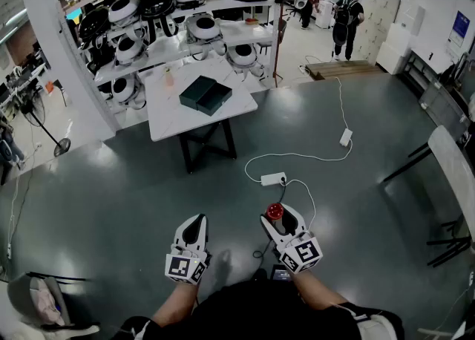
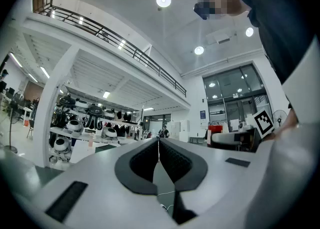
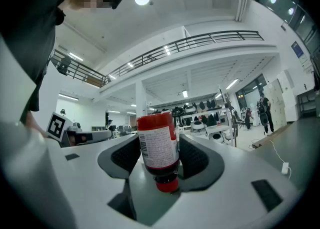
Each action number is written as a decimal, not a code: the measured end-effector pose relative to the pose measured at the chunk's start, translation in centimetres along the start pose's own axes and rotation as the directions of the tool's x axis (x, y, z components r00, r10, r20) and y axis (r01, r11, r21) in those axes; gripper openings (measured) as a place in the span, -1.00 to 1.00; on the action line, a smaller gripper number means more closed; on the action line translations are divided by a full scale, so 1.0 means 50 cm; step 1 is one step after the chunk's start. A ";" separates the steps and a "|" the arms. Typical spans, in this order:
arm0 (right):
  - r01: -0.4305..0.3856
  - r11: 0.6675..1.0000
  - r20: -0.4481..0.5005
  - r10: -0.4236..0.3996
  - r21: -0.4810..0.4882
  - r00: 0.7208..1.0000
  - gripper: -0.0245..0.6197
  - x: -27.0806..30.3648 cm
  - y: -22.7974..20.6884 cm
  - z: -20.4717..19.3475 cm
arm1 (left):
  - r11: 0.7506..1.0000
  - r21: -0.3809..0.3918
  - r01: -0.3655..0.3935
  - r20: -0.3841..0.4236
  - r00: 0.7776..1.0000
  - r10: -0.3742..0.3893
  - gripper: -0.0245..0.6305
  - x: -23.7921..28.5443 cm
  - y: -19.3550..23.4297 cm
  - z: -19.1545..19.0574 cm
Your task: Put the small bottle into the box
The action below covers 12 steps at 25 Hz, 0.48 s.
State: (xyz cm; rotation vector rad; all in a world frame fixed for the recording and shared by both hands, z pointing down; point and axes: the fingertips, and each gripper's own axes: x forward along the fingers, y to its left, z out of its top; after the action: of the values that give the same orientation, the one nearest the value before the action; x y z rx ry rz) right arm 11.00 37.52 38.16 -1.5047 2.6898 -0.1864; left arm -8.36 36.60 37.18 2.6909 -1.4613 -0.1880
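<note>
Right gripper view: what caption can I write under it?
Right gripper shut on the small bottle, red cap nearest the camera, shelves far behind.

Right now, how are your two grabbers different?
The right gripper has its jaws wide apart, clamped on the small red bottle; the left gripper has its jaws pressed together. So the right gripper is full and the left gripper is empty. Both are white and the same shape.
</note>
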 end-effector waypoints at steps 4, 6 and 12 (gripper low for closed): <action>0.002 0.999 -0.018 -0.003 -0.051 1.000 -0.13 -0.003 0.060 -0.001 | 0.998 0.057 0.024 -0.066 0.998 -0.020 -0.86 -0.035 0.040 -0.023; 0.024 0.999 -0.009 -0.025 -0.047 1.000 -0.13 0.001 0.067 0.007 | 0.997 0.077 0.031 -0.087 0.996 -0.025 -0.86 -0.048 0.053 -0.030; -0.003 1.000 0.021 0.003 -0.002 1.000 -0.13 0.024 0.084 0.029 | 0.996 0.085 0.032 -0.060 0.998 -0.026 -0.86 -0.078 0.043 0.012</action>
State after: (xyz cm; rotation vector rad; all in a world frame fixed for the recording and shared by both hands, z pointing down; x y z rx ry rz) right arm 6.97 38.55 36.16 -1.4947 2.6766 -0.1671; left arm -12.37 38.71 37.16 2.7602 -1.4466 -0.0483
